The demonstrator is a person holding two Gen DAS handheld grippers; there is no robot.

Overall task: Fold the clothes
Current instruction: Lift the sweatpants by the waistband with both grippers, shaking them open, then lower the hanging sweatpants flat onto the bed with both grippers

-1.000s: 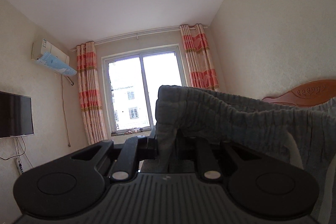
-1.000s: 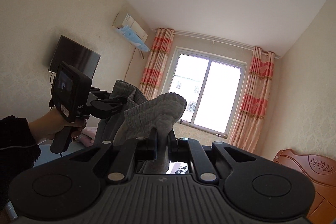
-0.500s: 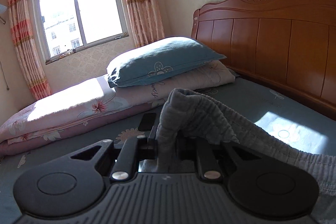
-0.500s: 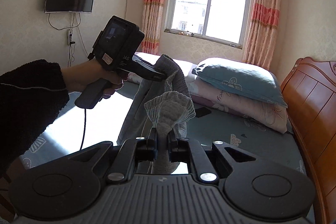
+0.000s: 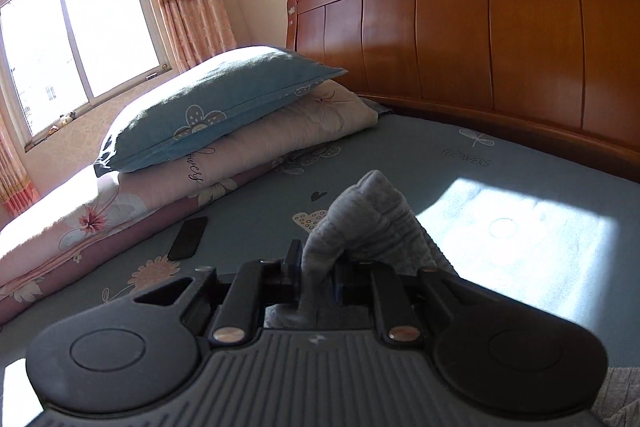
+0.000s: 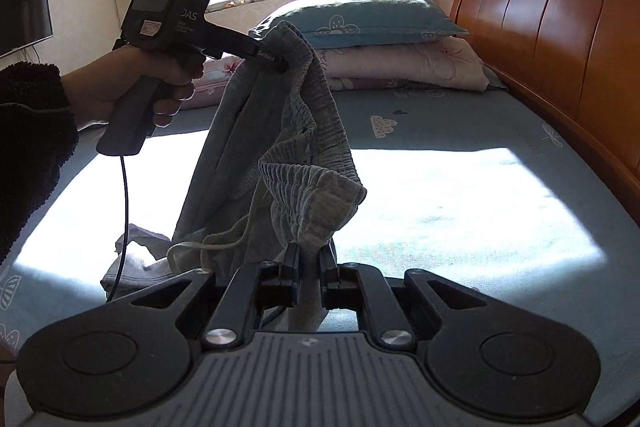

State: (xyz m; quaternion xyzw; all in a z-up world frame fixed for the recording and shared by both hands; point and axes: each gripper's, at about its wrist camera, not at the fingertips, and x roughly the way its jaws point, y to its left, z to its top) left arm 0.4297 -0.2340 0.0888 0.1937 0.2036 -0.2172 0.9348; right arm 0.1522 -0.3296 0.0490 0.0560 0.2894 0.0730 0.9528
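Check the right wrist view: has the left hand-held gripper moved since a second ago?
Yes. The left hand-held gripper, gripping the grey trousers, has come down: it was level with the wall television, now below it, over the bed.

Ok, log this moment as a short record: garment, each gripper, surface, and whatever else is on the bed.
garment: grey sweatpants, held by the elastic waistband, legs hanging to the bed
left gripper: shut on waistband
right gripper: shut on waistband
surface: blue bedsheet, sunlit patch
also on bed: blue pillow on a folded quilt; black phone
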